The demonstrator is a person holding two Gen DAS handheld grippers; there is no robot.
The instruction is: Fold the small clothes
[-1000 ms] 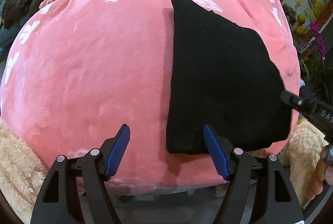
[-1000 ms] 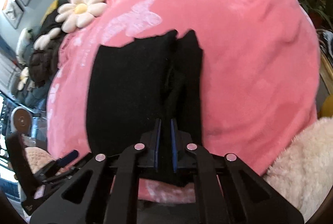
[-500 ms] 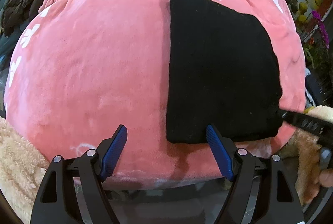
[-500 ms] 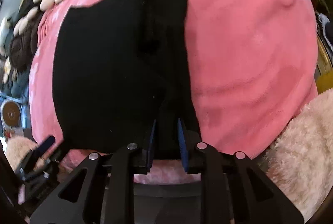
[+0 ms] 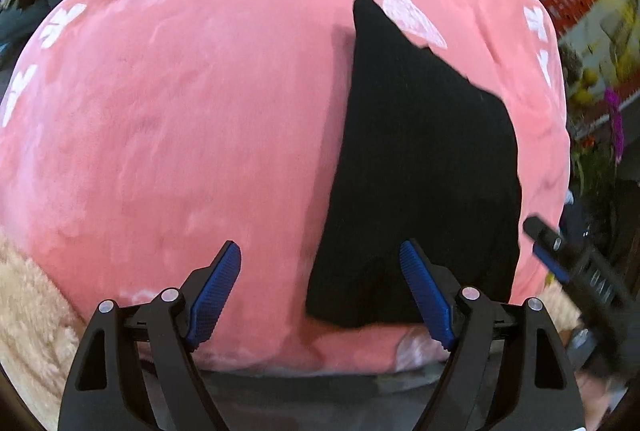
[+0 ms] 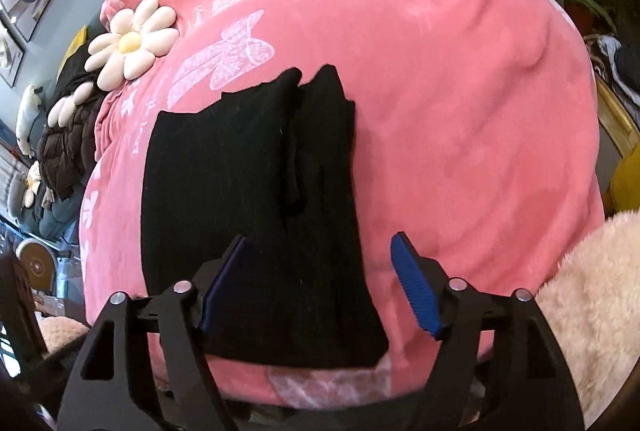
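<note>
Pink butterfly blanket carries the folded black garment, lying flat. Right gripper jaws have just been opening, releasing it; left gripper jaws are apart, empty. This fold looks done; next, probably fetch another piece.

Folded garment lying flat on blanket, just ahead of right hand-held gripper, ahead-right of left hand-held gripper. Flower cushion farther ahead-left; fluffy throw right.

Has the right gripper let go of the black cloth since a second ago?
Yes. The right gripper has just opened; the black cloth lies loose between its pads on the pink blanket.
</note>
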